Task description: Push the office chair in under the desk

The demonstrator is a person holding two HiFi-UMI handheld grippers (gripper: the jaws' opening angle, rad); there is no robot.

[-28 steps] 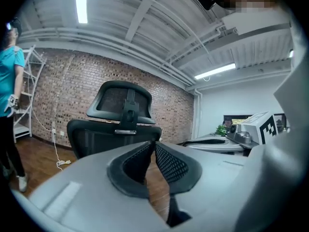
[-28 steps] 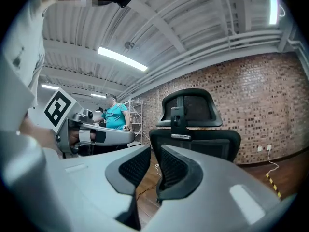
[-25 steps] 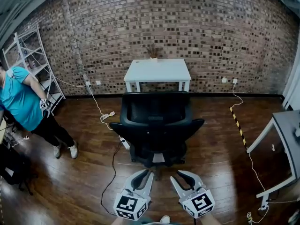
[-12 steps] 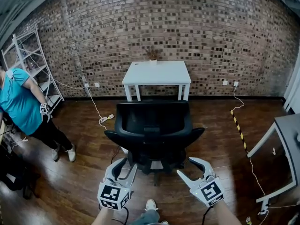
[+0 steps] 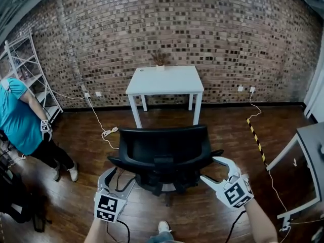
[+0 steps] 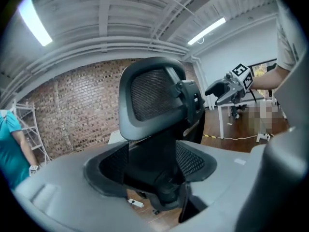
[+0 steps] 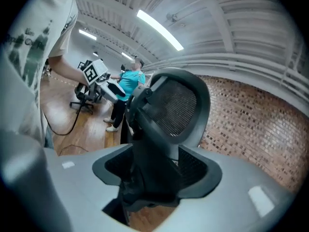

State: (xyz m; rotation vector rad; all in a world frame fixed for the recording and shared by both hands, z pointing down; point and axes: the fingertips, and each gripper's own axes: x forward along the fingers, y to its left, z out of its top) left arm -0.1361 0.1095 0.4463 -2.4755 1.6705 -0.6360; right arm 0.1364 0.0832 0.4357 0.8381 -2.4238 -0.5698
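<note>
A black office chair stands on the wood floor with its back toward me, a little in front of the white desk at the brick wall. My left gripper is at the left edge of the chair's back and my right gripper at its right edge, by the armrest. Both sets of jaws are opening. In the left gripper view the chair back shows through the left gripper's gap. In the right gripper view the chair shows past the right gripper. No pad presses on it.
A person in a teal shirt stands at the left by a metal shelf. A cable and power strip lie left of the chair. A grey desk is at the right, with striped floor tape near it.
Both grippers have spread apart from behind the chair's base to the two sides of its back. Their jaws have widened. The chair now sits lower and nearer in the head view.
</note>
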